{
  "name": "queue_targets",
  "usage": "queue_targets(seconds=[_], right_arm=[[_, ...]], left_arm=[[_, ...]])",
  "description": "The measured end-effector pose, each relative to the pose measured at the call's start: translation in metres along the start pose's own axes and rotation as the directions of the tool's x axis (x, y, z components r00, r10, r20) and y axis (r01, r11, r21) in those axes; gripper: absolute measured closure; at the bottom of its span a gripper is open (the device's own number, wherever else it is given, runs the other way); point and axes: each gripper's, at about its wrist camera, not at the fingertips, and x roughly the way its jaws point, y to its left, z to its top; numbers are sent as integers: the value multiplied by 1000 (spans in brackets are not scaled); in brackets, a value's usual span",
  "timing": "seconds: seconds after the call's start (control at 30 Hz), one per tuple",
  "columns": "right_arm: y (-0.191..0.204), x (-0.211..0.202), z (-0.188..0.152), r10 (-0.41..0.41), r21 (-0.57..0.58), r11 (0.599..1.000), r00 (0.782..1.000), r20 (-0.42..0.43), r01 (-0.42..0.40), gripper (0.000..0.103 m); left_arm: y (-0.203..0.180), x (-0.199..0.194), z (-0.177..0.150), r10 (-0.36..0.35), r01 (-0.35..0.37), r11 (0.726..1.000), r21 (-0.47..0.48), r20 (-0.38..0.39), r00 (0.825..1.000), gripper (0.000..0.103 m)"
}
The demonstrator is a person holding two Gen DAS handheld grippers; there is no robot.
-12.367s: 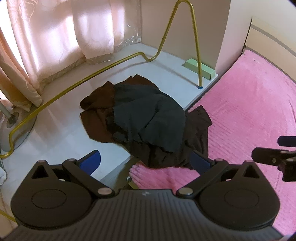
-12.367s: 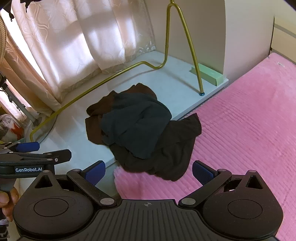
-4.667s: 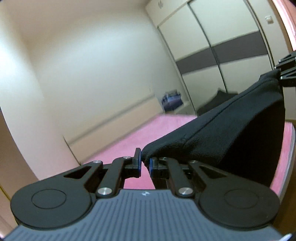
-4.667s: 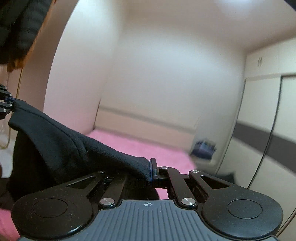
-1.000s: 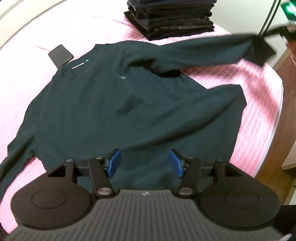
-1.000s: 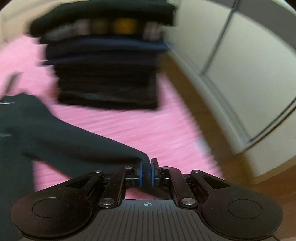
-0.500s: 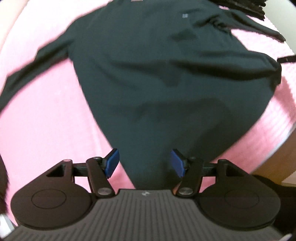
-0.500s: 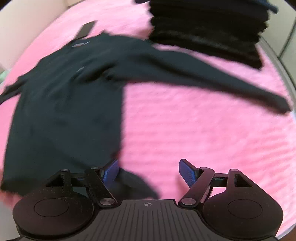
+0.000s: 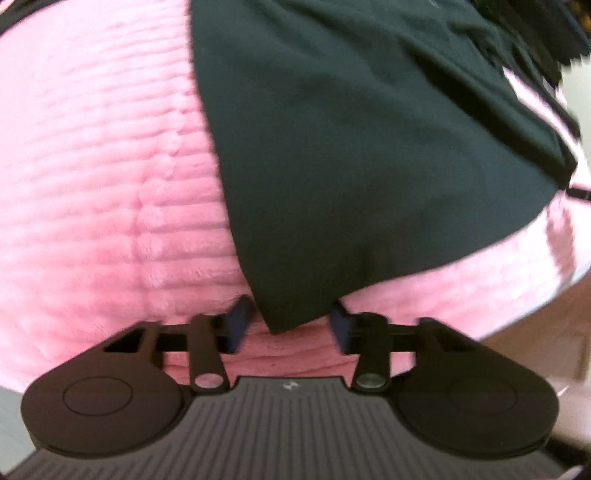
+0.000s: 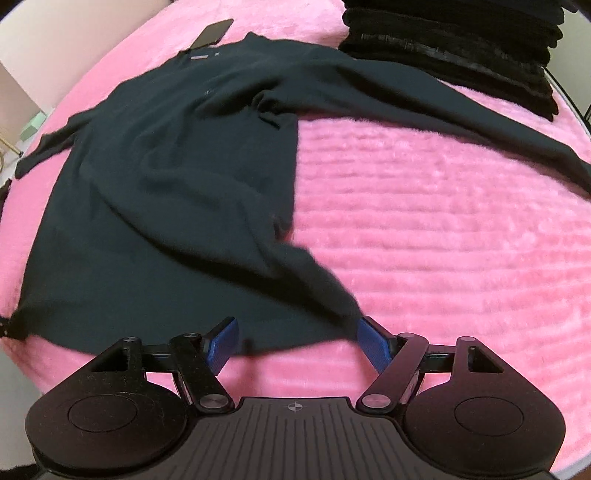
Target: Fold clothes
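A dark green long-sleeved shirt [image 10: 177, 184] lies spread face up on the pink bed cover [image 10: 424, 221], sleeves out to both sides. My right gripper [image 10: 295, 341] is open low over the shirt's bottom right corner, with the hem between its blue pads [image 10: 373, 345]. In the left wrist view my left gripper [image 9: 290, 328] is open just above the bed, and the shirt's bottom left corner [image 9: 295, 314] pokes between its fingers. Neither gripper is closed on the cloth.
A stack of folded dark clothes [image 10: 454, 44] sits at the far right of the bed. A black phone [image 10: 214, 33] lies beside the shirt's collar. The bed's edge [image 9: 554, 280] drops off to the right near the left gripper.
Both grippers have dropped closer to the shirt's bottom hem, left to the left corner, right to the right corner. Both stay open. The right sleeve, released a moment earlier, lies on the bed.
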Motion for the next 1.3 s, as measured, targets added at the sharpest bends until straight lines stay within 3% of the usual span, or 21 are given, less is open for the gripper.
queue_targets(seconds=[0.07, 0.17, 0.23, 0.27, 0.3, 0.47, 0.57, 0.7, 0.83, 1.0, 1.1, 1.17, 1.2, 1.23, 1.3], right_arm=[[-1, 4, 10, 19, -1, 1000, 1000, 16, -19, 28], [-1, 12, 20, 44, -17, 999, 999, -1, -44, 30], [-5, 20, 23, 40, 1, 999, 997, -60, -40, 94], [-6, 25, 25, 38, 10, 999, 995, -90, -37, 94], [-9, 25, 25, 40, 31, 999, 993, -114, -36, 102], [-5, -23, 10, 82, 160, 986, 981, -173, -54, 103], [8, -35, -15, 82, 182, 982, 968, -237, -39, 103], [20, -29, -49, 61, 211, 977, 950, -308, 6, 103], [26, -14, -64, -34, 174, 980, 942, -335, 97, 103], [22, -25, -69, -175, 157, 959, 930, -324, 236, 103], [24, -36, -62, -158, 206, 954, 947, -280, 219, 102], [33, -39, -52, -152, 212, 955, 957, -246, 206, 83], [39, -40, -45, -147, 212, 957, 963, -225, 196, 47], [45, -40, -36, -139, 209, 961, 969, -204, 181, 28], [61, -38, -16, -108, 187, 973, 981, -163, 138, 28]], left_arm=[[6, -2, 0, -55, 56, 997, -48, 11, 998, 89], [10, -7, 1, -103, 104, 993, -60, 16, 995, 98], [9, -13, 3, -99, 99, 995, -18, 10, 995, 99], [9, -16, 4, -97, 97, 995, 3, 7, 995, 99], [9, -21, 4, -95, 95, 995, 24, 4, 995, 99], [22, -73, -8, -68, 71, 992, 107, -33, 997, 100], [34, -86, -16, -15, 22, 992, 127, -61, 998, 100], [46, -70, -27, 46, -32, 991, 131, -99, 994, 100], [45, -44, -34, 86, -67, 985, 156, -119, 989, 99], [51, -43, -45, 145, -120, 979, 163, -153, 978, 98], [59, -59, -42, 182, -159, 974, 164, -134, 974, 95], [65, -70, -39, 205, -185, 970, 160, -118, 972, 94], [67, -76, -37, 216, -197, 967, 158, -108, 970, 93], [67, -83, -33, 227, -210, 965, 156, -96, 969, 91], [66, -96, -23, 251, -239, 959, 153, -63, 966, 86]])
